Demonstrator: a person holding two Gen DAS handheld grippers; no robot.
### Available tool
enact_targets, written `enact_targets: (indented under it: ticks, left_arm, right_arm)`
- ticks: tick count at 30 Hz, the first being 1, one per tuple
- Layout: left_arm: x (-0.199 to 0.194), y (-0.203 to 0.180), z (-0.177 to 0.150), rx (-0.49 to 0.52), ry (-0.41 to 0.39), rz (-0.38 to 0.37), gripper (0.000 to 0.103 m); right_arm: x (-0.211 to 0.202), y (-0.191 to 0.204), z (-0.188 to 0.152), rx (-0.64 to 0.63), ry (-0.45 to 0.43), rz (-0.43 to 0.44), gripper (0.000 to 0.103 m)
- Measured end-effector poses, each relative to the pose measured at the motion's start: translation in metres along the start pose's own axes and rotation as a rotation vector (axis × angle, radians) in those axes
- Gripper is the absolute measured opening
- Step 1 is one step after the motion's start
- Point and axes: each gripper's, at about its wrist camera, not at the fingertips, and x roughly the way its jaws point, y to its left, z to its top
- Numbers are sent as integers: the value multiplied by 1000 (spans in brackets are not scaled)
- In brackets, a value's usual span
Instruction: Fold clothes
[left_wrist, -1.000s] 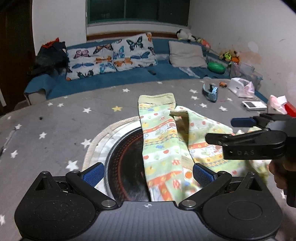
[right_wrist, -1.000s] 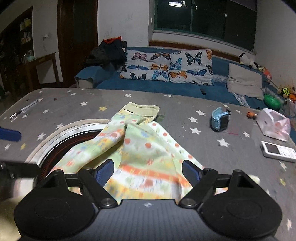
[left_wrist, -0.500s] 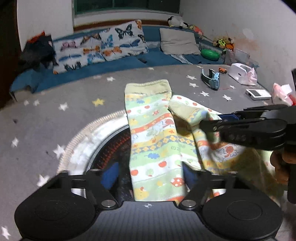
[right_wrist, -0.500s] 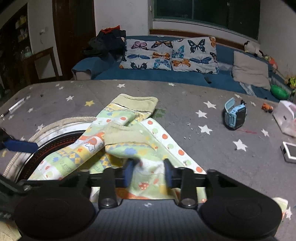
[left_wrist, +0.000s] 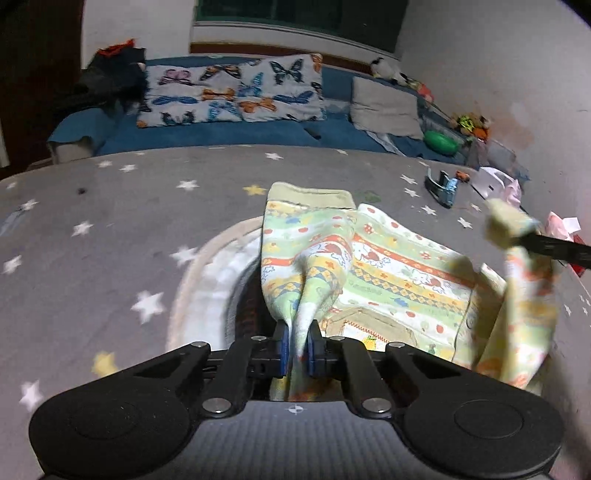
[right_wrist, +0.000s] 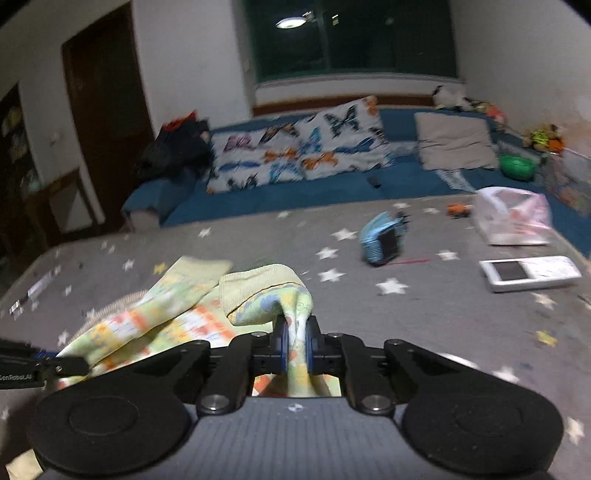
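Both tools are clamped on the pastel cartoon-print kids' pants (left_wrist: 388, 273) mid-frame on the grey star-patterned surface (left_wrist: 110, 229): left tool (left_wrist: 296, 345) closing on one leg, right tool (right_wrist: 294, 345) pinching the other.

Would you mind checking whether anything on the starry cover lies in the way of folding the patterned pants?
Nothing visible does. Both grippers, left and right, already pinch the patterned pants; the left jaws are closing on the cloth. The blue watch and white device lie apart, off to the right.
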Motion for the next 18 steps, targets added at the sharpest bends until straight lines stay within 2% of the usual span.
enact_targets:
  ticks: [6, 9, 14, 18]
  left_arm:
    - [-45, 17, -31, 15, -10, 89, 8]
    - [-67, 22, -51, 11, -2, 107, 7]
    - [-101, 28, -79, 6, -13, 130, 2]
    - [-115, 30, -100, 19, 19, 132, 2]
  right_arm:
    - [-65, -36, -14, 71, -67, -36, 8]
    - [-92, -54, -26, 107, -79, -59, 8]
    - [-126, -77, -55, 168, -71, -115, 8]
    - [-148, -96, -83, 213, -39, -158, 8]
